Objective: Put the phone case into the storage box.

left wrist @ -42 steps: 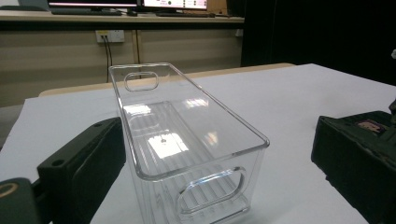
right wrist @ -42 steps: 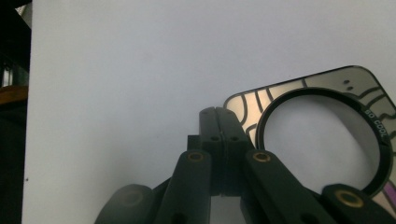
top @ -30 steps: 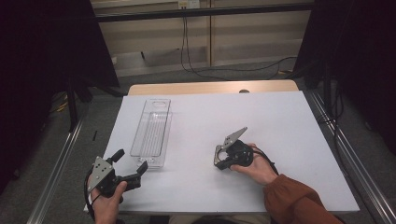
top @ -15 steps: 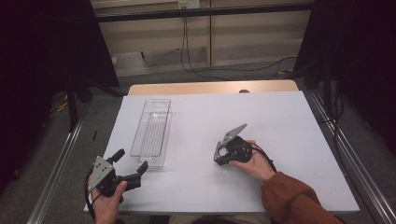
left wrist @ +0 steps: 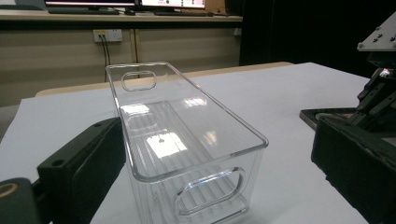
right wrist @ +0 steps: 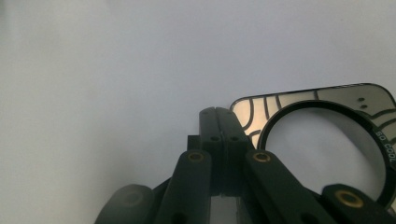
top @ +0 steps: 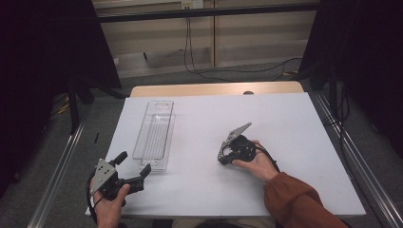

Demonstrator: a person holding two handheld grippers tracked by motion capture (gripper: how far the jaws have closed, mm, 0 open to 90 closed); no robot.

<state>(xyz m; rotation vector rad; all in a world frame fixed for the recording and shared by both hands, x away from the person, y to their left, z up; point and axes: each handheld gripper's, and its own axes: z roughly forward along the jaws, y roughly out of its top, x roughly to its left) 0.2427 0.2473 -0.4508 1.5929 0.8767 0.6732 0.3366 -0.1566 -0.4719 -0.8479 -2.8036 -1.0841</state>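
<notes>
A clear plastic bin (top: 154, 133) lies lengthwise on the left half of the white table (top: 285, 118), with a handle slot in each end. My left gripper (top: 135, 166) is held in a hand at the front left, open, and its jaws point at the bin's near end. In the left gripper view the bin (left wrist: 187, 140) stands just ahead of the wide-apart jaws of the left gripper (left wrist: 217, 140), and neither jaw presses on it. My right gripper (top: 223, 156) sits mid-table in the other hand, tips down near the surface. Its jaws (right wrist: 218, 114) are shut with nothing between them.
In the right gripper view a glossy rounded dark plate (right wrist: 261, 105) and a black ring (right wrist: 322, 149) lie beside the jaws. A wooden edge (top: 214, 89) borders the table's far side. Metal rails (top: 351, 156) run along both sides, and cables (top: 199, 66) trail on the floor beyond.
The right hand and its gripper have edged slightly away from the front edge. The left gripper and the bin have stayed where they were.
</notes>
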